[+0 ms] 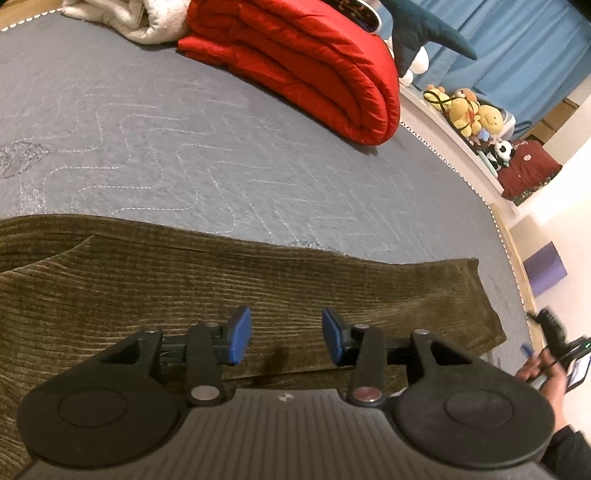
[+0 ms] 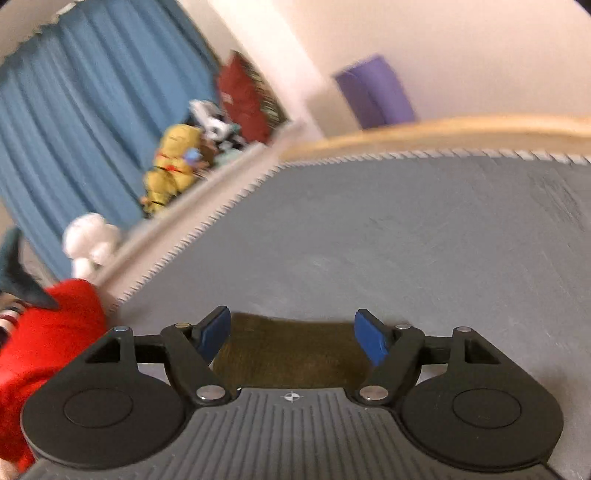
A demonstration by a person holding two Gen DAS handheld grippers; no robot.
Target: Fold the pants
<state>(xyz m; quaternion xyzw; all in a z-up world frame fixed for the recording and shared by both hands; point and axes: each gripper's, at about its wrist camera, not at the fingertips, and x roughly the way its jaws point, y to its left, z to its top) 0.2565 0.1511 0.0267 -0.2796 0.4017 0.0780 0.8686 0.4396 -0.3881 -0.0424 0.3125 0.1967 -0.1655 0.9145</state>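
Olive-brown corduroy pants [image 1: 221, 291] lie flat on the grey quilted bed cover [image 1: 184, 147], legs running to the right with the cuff end near the bed's right edge. My left gripper [image 1: 286, 339] is open and empty, hovering just over the pant leg. My right gripper [image 2: 291, 338] is open and empty, over the cuff end of the pants [image 2: 291, 350], which shows between its blue pads. The right wrist view is motion-blurred. The right gripper also shows in the left wrist view [image 1: 554, 347], held in a hand at the right edge.
A folded red quilt [image 1: 306, 62] and a cream blanket [image 1: 129, 18] lie at the far side of the bed. Plush toys [image 1: 472, 114] sit on a shelf beside blue curtains [image 1: 517, 44]. A purple box [image 1: 545, 266] stands on the floor past the bed edge.
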